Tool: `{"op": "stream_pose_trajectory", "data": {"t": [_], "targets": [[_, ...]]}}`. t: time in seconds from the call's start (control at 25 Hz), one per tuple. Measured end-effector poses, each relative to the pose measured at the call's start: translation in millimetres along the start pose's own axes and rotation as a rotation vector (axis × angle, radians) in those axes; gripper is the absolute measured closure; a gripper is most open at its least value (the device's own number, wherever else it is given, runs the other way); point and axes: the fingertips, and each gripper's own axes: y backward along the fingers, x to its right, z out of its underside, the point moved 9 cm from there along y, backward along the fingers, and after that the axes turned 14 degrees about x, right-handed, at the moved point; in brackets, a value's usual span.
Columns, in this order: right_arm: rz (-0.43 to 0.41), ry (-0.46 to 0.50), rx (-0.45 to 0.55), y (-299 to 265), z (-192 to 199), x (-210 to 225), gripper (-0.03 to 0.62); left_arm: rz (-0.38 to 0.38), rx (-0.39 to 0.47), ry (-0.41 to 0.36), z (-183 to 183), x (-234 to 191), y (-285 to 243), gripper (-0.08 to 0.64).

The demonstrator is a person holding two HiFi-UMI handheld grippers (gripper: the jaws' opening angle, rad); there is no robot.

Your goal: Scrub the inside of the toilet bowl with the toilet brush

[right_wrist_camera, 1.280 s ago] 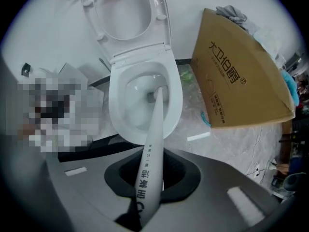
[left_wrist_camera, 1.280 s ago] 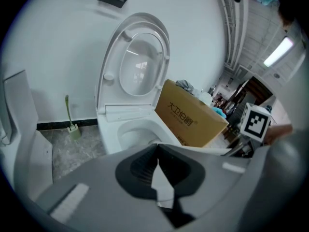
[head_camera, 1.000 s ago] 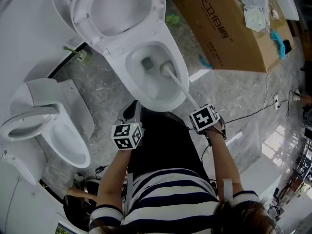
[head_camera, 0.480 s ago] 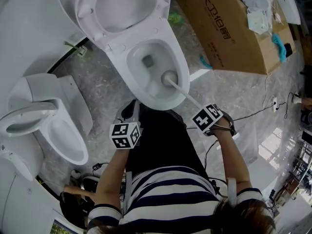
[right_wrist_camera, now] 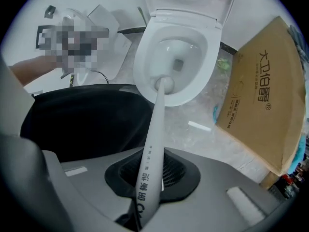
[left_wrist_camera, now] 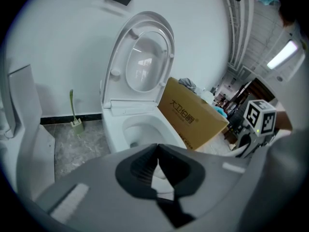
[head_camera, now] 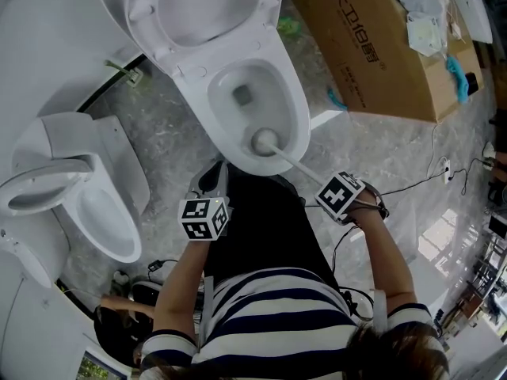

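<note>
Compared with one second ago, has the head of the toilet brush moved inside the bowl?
Yes. The toilet brush head has slid away from the drain hole, toward the front rim of the toilet bowl, nearer the person.

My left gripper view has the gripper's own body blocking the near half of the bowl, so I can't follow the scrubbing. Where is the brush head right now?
Observer: The brush head is inside the toilet bowl, at its near wall, on the person's side of the drain opening.
Operator: Which gripper holds it?
Observer: The right gripper is shut on the brush handle, which slants down into the toilet bowl.
Operator: Anything on the floor by the box?
Observer: A white strip lies between the toilet bowl and the cardboard box.
</note>
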Motion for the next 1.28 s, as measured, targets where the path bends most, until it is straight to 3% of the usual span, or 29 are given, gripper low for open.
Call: {"op": "stream_pose_trajectory", "data": {"t": [0.44,1.04,1.28], "targets": [[-0.147,-0.102,0.13,-17,-25,-18,0.54,0.013,-0.021,0.003,4,2,0,0.56],[-0.124,-0.162,0.312,-34,-82,-4,0.538,0.033,-0.04,-0.04,2,5,-7,0.56],[-0.125,-0.228,0.385,-41,-102,6,0.538,0.034,-0.042,-0.055,0,2,-12,0.56]]}}
